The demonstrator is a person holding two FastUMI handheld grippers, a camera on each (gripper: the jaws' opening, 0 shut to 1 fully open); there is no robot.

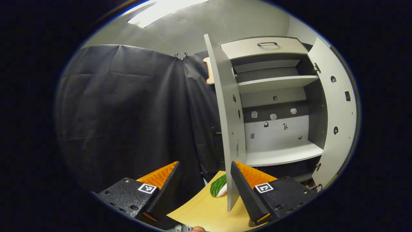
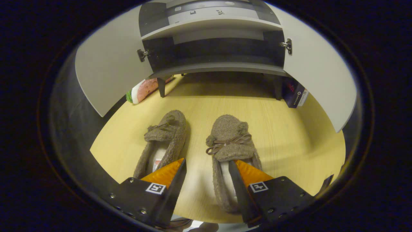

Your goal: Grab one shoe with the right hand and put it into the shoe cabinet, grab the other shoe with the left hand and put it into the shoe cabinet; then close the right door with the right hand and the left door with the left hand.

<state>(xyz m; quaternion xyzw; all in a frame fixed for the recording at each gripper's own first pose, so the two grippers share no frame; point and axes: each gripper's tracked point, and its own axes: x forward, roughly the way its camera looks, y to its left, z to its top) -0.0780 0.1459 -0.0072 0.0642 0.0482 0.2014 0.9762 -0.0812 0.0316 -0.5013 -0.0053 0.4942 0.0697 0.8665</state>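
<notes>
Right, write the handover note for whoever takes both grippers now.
Right gripper: open, low over the right slipper, one finger inside its opening, no grip yet.
Left gripper: open, empty, raised facing the shoe cabinet.
Left slipper and right slipper both lie on the wooden floor before the cabinet; both doors stand open.
Done: nothing. Left: both slippers in, both doors shut.

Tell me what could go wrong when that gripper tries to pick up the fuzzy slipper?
1. The right hand-held gripper is open with one finger inside the right slipper; gripping just the soft wall could let it sag or slip out.
2. The left slipper lies close beside it and might get bumped.
3. The cabinet has a low bottom opening between two open doors, so a drooping slipper might catch its front edge.
</notes>
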